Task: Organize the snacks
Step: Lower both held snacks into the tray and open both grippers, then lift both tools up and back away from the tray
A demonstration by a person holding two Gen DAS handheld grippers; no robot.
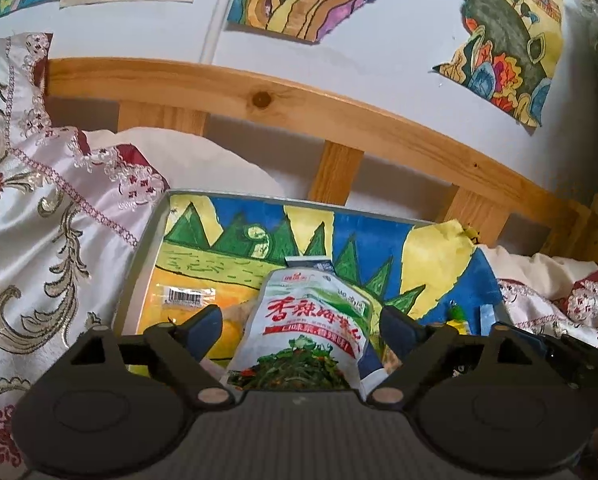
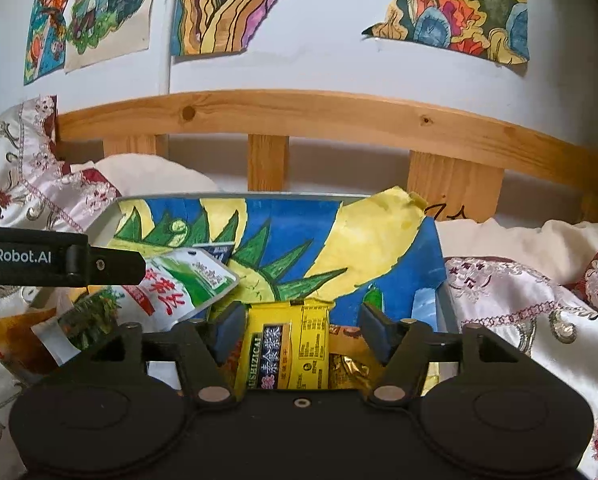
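A: Right gripper [image 2: 299, 330] jaws apart, yellow snack packet [image 2: 285, 350] between them, pads clear of it.
B: Tray [image 2: 445, 312]?
A: Painted liner, packet inside. White-green pouch [image 2: 171, 288] at ten o'clock, under the left gripper [image 2: 117, 266]. Embroidered quilt [image 2: 539, 320] at three.

Left hand-held gripper [image 1: 301, 326] and right hand-held gripper [image 2: 301, 330] both spread apart.

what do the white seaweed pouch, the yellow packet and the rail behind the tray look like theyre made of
White pouch: looks like glossy plastic film, with printed artwork, a soft sheen and a flat sealed top edge.
Yellow packet: likely thin plastic or foil laminate; it is shiny, creased, and crimped along the top.
Rail: light wood, probably pine, going by the visible knots and grain; the finish is smooth, perhaps a clear coat.
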